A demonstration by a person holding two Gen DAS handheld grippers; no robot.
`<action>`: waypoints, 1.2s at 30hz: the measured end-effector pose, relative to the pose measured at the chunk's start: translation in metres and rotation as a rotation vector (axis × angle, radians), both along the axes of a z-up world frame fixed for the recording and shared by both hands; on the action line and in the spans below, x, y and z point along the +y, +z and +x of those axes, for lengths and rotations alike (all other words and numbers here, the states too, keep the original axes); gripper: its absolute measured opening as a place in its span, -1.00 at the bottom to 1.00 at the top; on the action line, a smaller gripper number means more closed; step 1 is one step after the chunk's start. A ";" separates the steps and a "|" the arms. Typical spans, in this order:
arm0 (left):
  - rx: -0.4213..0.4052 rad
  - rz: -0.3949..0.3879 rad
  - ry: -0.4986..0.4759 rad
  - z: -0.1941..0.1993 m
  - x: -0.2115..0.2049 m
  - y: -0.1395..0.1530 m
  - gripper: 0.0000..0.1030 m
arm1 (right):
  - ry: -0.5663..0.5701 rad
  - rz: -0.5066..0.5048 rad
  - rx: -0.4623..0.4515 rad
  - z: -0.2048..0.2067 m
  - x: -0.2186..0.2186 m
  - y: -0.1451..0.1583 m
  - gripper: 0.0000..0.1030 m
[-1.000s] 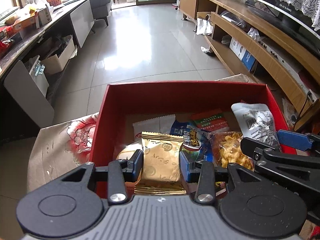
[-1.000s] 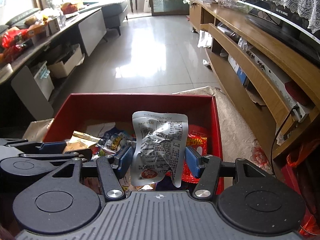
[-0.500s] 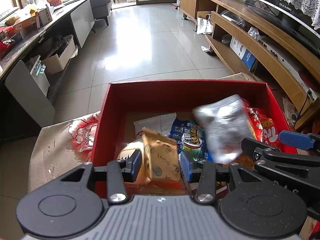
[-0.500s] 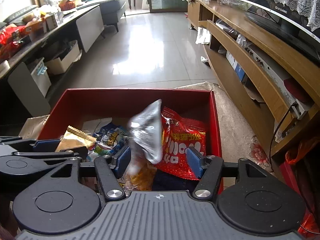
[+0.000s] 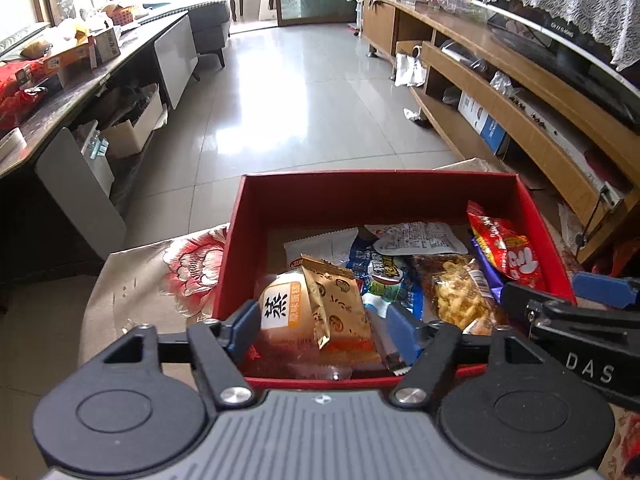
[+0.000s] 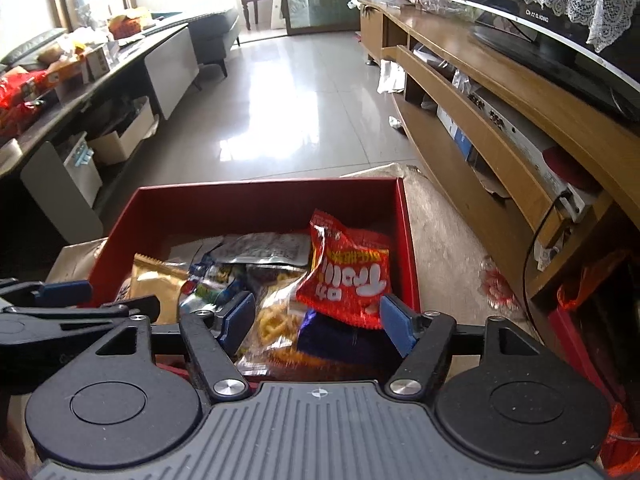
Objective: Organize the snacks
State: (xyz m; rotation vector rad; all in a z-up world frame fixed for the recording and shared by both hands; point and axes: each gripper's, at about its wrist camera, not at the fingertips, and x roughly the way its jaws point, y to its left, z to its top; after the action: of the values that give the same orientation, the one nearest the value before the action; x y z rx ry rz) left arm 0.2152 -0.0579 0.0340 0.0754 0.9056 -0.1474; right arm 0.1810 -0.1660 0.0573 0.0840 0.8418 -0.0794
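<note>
A red box [image 5: 376, 178] [image 6: 264, 188] holds several snack packets. My left gripper [image 5: 324, 330] hovers over the box's near edge with its jaws opening. A gold packet [image 5: 340, 308] lies loose in the box between them, leaning on a round bun pack [image 5: 280, 304], and the pads do not press it. My right gripper [image 6: 318, 320] is over the box's right side, jaws opening and holding nothing. Below it lie a red packet [image 6: 348, 280] and a yellow crisps packet [image 6: 276, 320]. A silver packet [image 6: 268, 248] [image 5: 420, 238] lies flat toward the back.
The box sits on a floral cloth [image 5: 192, 268]. A long wooden TV cabinet [image 6: 500, 120] runs along the right. On the left stands a dark counter [image 5: 80, 76] piled with boxes. Shiny floor tiles [image 5: 300, 112] stretch beyond the box.
My left gripper let go of the gold packet, which dropped into the box. My right gripper released the silver packet, which fell flat at the back. Both jaws have widened.
</note>
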 end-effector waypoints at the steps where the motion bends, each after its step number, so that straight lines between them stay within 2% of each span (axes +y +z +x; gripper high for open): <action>1: -0.003 -0.003 0.001 -0.003 0.001 0.001 0.44 | 0.000 0.000 -0.004 -0.004 0.001 0.001 0.49; 13: -0.017 0.018 0.005 -0.043 0.011 0.004 0.54 | -0.032 0.013 -0.024 -0.048 0.002 0.008 0.53; 26: -0.021 -0.053 0.026 -0.079 0.030 0.006 0.69 | -0.029 0.029 -0.036 -0.083 0.008 0.009 0.57; 36: -0.009 -0.059 0.018 -0.096 0.030 0.002 0.77 | -0.016 0.032 -0.022 -0.094 0.015 0.004 0.60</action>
State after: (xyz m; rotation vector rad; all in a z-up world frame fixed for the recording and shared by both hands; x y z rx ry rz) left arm 0.1188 -0.0279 0.0357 0.0127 0.8922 -0.1567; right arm 0.0874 -0.1506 0.0618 0.1218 0.8202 -0.0800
